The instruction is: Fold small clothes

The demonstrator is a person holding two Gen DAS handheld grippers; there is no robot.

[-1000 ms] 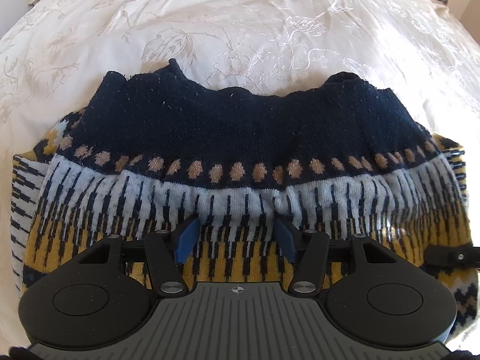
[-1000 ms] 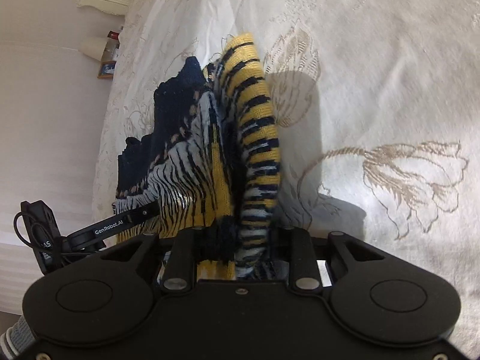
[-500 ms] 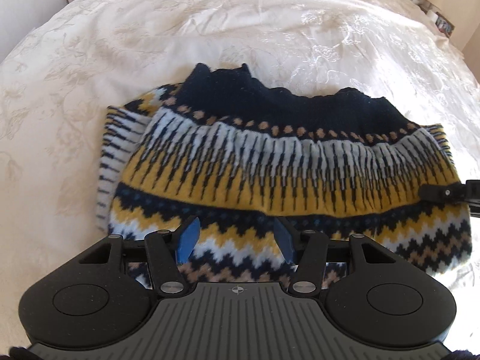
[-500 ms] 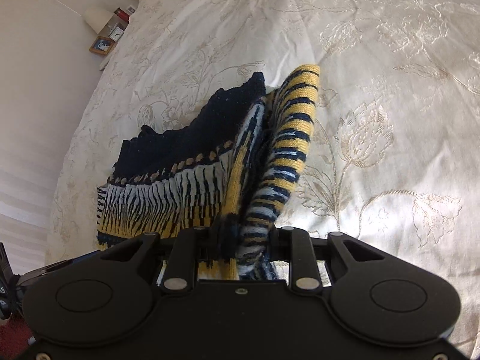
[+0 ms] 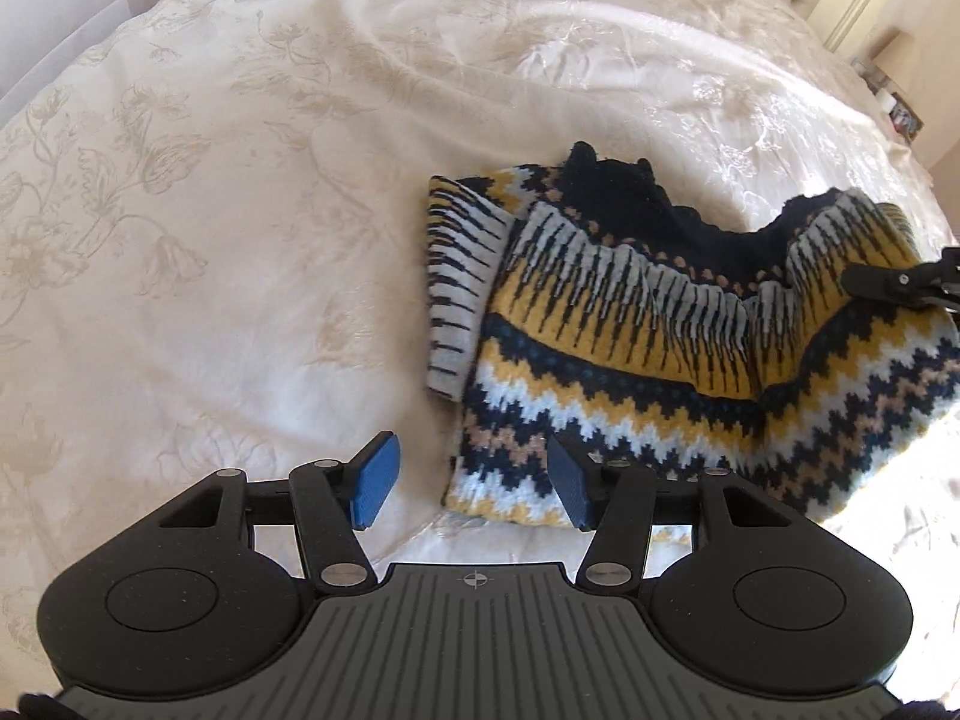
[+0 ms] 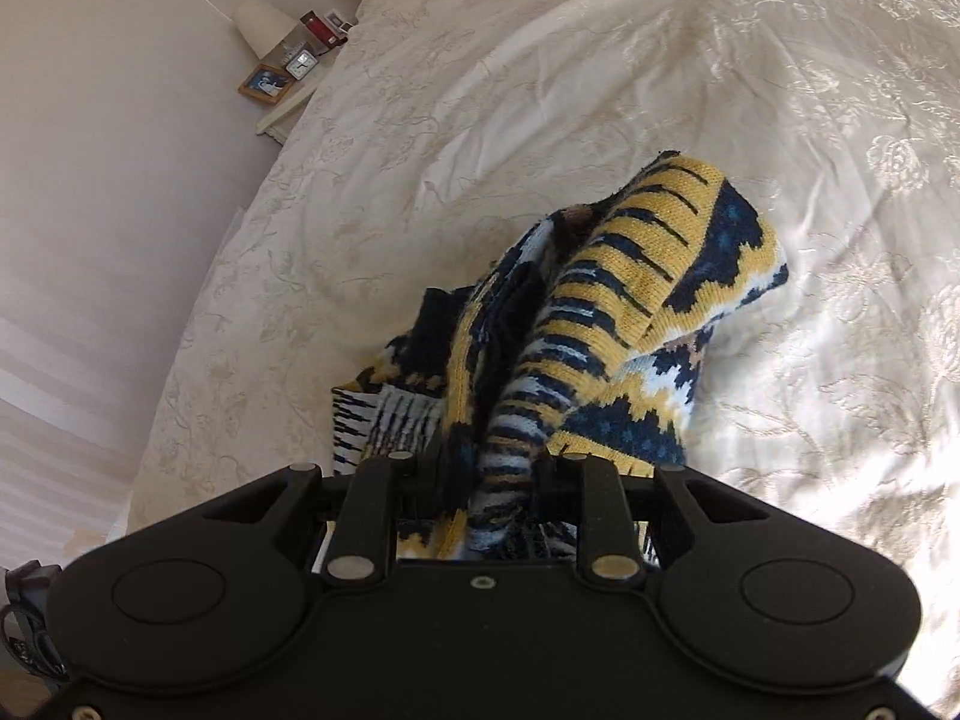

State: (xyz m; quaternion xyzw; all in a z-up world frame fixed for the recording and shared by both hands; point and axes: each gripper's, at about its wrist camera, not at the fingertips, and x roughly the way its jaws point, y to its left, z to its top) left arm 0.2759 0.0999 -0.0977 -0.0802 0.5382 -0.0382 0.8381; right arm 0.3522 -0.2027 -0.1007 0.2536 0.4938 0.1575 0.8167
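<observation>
Sweater (image 5: 690,360) on bedspread (image 5: 240,240) | left claw (image 5: 474,483) wide | right claw (image 6: 489,474) clamping sweater

The sweater (image 5: 690,372) has navy, yellow, white and tan zigzags and stripes; the bedspread (image 5: 240,210) is cream with flowers.

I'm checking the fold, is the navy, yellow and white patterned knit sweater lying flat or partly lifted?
Partly lifted: the right gripper pinches a bunched edge of the patterned knit sweater; the rest lies on the bedspread.

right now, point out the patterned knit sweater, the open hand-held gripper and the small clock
patterned knit sweater (image 5: 600,360), left wrist view, yellow band
left hand-held gripper (image 5: 471,489), left wrist view, between blue fingertips
small white clock (image 6: 304,64), right wrist view, its face
</observation>
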